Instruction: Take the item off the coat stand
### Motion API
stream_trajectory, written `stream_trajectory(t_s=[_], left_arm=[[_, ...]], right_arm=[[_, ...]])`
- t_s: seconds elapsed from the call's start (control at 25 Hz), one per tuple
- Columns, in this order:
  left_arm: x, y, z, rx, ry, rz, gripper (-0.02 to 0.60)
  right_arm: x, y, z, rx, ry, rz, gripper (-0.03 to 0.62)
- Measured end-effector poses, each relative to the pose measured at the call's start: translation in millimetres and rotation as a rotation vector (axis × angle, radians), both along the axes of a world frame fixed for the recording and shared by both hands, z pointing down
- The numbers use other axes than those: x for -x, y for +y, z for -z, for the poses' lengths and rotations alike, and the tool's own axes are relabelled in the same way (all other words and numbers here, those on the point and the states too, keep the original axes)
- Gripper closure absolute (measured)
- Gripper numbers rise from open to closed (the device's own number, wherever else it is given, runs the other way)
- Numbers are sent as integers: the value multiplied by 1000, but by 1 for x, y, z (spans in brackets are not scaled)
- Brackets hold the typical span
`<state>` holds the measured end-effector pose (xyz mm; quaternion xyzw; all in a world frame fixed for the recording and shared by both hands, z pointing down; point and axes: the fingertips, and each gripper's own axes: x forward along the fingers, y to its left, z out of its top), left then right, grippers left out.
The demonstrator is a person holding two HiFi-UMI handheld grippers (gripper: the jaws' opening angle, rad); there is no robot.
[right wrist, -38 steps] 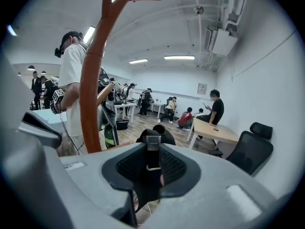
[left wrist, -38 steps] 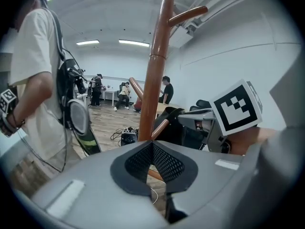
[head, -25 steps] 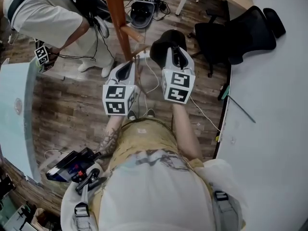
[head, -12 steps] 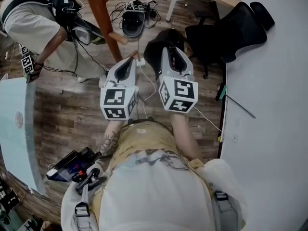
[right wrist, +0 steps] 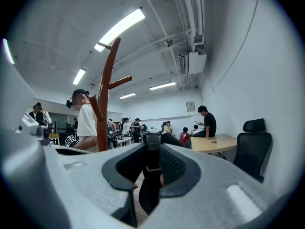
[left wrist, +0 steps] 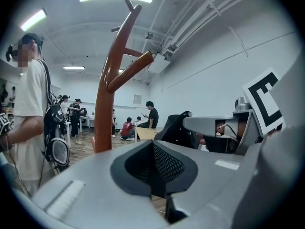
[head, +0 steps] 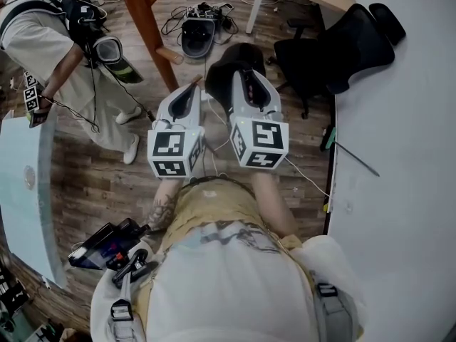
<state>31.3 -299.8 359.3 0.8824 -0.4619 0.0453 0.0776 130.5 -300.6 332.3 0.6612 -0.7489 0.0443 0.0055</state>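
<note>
A wooden floor (head: 92,177) is seen across the head view, and a white worktop (head: 399,162) is seen along its 3 o'clock side. A second person (head: 50,34) is seen standing at 10 o'clock. The brown coat stand (head: 144,21) is seen at 11 o'clock, with a bare peg pointing toward 4 o'clock. A black chair (head: 342,45) is placed at 1 o'clock, against the worktop's edge.

The black item (head: 226,66) is found at 12 o'clock, just beyond the tips of the right hand-held gripper (head: 246,77). It is held near the stand's peg but apart from it, at the peg's 4 o'clock. In the right gripper view a black strap of the item is seen clamped between the jaws, which are closed on it and kept a little apart by it.

The left hand-held gripper (head: 191,90) is held just beside the right one, at its 9 o'clock. Its jaws are seen brought together, and nothing is held between them.
</note>
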Motion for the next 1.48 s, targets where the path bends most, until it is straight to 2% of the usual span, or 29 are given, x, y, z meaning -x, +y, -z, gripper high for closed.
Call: stream_trajectory(t_s=[1.48], left_arm=[[2, -1, -12, 30, -19, 11, 580]], right_arm=[[4, -2, -8, 12, 19, 28, 511]])
